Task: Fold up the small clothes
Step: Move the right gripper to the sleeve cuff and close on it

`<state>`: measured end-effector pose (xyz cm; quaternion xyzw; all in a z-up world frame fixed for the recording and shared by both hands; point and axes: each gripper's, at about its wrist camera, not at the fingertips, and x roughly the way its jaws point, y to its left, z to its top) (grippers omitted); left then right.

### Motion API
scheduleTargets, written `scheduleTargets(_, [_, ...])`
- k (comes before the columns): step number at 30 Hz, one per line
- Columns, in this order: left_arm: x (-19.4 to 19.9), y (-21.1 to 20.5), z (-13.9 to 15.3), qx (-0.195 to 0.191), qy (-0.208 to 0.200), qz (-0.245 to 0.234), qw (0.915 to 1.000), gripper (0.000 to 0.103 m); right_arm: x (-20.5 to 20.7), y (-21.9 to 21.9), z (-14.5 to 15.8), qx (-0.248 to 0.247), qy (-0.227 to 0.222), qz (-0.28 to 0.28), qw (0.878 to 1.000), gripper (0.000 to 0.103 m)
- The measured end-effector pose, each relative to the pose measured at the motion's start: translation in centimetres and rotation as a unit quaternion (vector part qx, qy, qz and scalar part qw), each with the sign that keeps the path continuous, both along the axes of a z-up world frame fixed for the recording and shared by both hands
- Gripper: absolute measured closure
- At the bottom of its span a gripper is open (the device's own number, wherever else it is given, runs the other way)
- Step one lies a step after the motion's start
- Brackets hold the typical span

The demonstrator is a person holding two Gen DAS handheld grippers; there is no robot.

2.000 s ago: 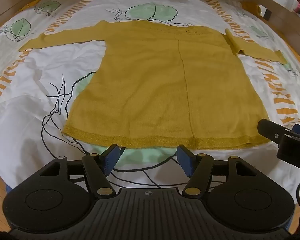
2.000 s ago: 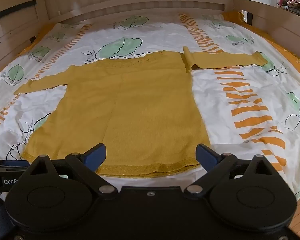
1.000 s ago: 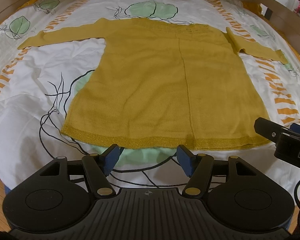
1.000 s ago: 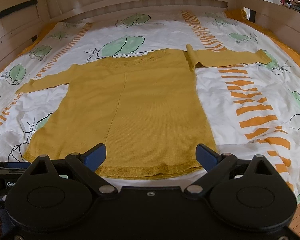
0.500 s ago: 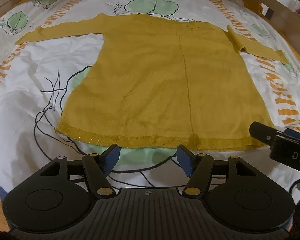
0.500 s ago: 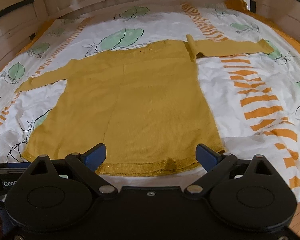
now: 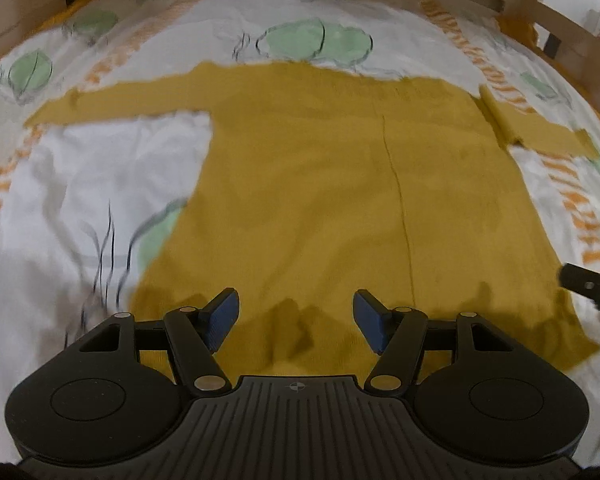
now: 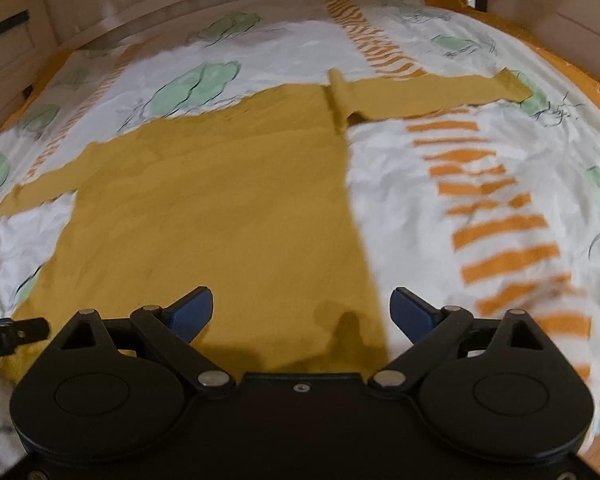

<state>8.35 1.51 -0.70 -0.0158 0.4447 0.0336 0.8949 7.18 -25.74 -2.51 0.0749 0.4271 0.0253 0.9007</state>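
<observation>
1. Hovering over the hem's left part, the left gripper point(image 7: 296, 322) had its jaws spread and empty, seemingly ready to pinch.
2. Yellow sweater point(image 7: 340, 200) lay flat on the printed bedsheet point(image 7: 100, 184), sleeves outstretched, presumably for folding.
3. Right gripper point(image 8: 302, 314), likewise spread and empty, straddled the hem's right corner.

Sweater point(image 7: 340, 200) lies flat on the bedspread point(image 7: 100, 168).
</observation>
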Motion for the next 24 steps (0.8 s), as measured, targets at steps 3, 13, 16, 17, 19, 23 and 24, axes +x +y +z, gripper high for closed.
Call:
scheduleTargets(3, [3.0, 0.0, 0.0, 0.019, -0.010, 0.001, 0.9998, 0.041, 2.8, -1.8, 0.1, -0.001, -0.005, -0.014, 1.000, 0.007])
scheduleTargets(13, [12.8, -0.1, -2.7, 0.040, -0.053, 0.026, 0.9974, 0.041, 13.0, -8.9, -0.1, -0.040, -0.041, -0.057, 0.997, 0.012])
scheduleTargets(16, [15.1, -0.3, -3.6, 0.032, -0.077, 0.034, 0.9959, 0.041, 15.9, -11.6, -0.6, -0.033, -0.045, -0.074, 0.996, 0.014])
scheduleTargets(17, [15.6, -0.4, -3.9, 0.028, -0.087, 0.034, 0.9953, 0.041, 16.8, -12.5, -0.7, -0.030, -0.048, -0.085, 0.995, 0.014])
scheduleTargets(19, [16.5, -0.8, -4.4, 0.024, -0.109, 0.032, 0.9932, 0.041, 18.4, -14.4, -1.1, -0.028, -0.054, -0.107, 0.992, 0.014])
scheduleTargets(23, [18.4, -1.8, -6.5, 0.019, -0.124, 0.017, 0.9920, 0.041, 21.4, -17.6, -1.8, -0.025, -0.075, -0.135, 0.988, 0.014])
scheduleTargets(24, [18.9, -1.9, -7.2, 0.016, -0.117, 0.014, 0.9929, 0.041, 22.0, -18.3, -2.0, -0.027, -0.079, -0.139, 0.987, 0.014])
